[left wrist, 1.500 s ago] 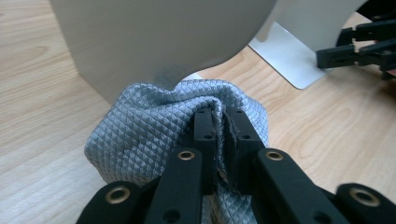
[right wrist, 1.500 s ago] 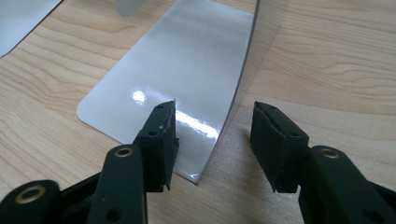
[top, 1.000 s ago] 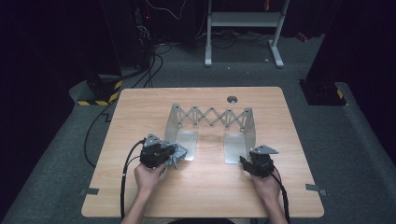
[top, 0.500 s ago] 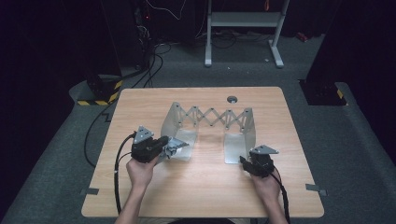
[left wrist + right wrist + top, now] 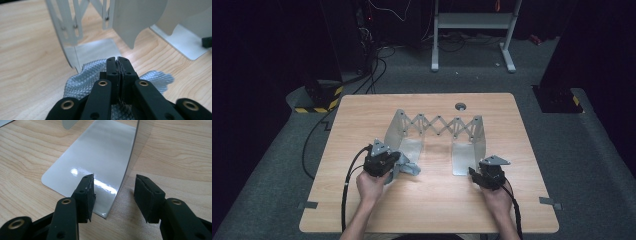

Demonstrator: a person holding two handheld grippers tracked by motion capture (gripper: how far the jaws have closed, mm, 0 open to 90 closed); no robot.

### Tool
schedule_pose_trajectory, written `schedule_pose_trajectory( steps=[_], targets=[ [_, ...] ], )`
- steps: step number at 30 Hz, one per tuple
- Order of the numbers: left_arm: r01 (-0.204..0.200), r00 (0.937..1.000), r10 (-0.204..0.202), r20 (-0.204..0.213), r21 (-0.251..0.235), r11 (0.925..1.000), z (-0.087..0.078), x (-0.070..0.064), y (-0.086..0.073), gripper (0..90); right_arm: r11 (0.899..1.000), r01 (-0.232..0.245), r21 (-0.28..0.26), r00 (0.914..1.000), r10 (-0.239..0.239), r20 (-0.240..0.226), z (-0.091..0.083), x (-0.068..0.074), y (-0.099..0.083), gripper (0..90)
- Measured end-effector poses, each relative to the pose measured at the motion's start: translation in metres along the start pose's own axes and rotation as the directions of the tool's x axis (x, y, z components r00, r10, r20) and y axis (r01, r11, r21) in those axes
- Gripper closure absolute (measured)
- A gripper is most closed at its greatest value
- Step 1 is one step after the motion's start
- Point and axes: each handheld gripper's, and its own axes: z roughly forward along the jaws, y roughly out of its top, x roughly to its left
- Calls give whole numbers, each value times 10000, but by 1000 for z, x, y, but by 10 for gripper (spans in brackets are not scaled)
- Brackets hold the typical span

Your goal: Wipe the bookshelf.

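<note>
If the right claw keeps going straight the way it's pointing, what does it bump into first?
Probably the metal rack. The open right claw points at the corner where its flat foot meets the upright end plate, with that plate's edge lined up between the jaws.

A wooden table [image 5: 427,210] stands on grey carpet [image 5: 592,150]; a white stand [image 5: 472,22] stands behind.

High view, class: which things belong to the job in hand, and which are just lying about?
In the job:
left tool, shut on the grey cloth
right tool, open by the metal rack

Lying about:
cables
white stand
</note>
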Motion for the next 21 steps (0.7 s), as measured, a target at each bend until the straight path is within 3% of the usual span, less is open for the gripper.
schedule_pose_trajectory(
  steps=[8,11,15,21],
  targets=[
    [-431,9984,458,-331,791,9959,17,2,-21,849,10000,2,-1,10000,-2,3,0,0,0,512],
    [-283,9985,336,-441,1166,9928,21,1,-26,703,10000,-4,0,10000,4,2,0,0,0,512],
    [-458,9955,602,-733,1842,9818,29,0,-35,632,10000,-2,-1,10000,2,4,0,0,0,512],
    [-554,9945,736,-743,2226,9733,36,-2,-39,678,10000,-4,-1,10000,4,11,0,0,0,512]
  ],
)
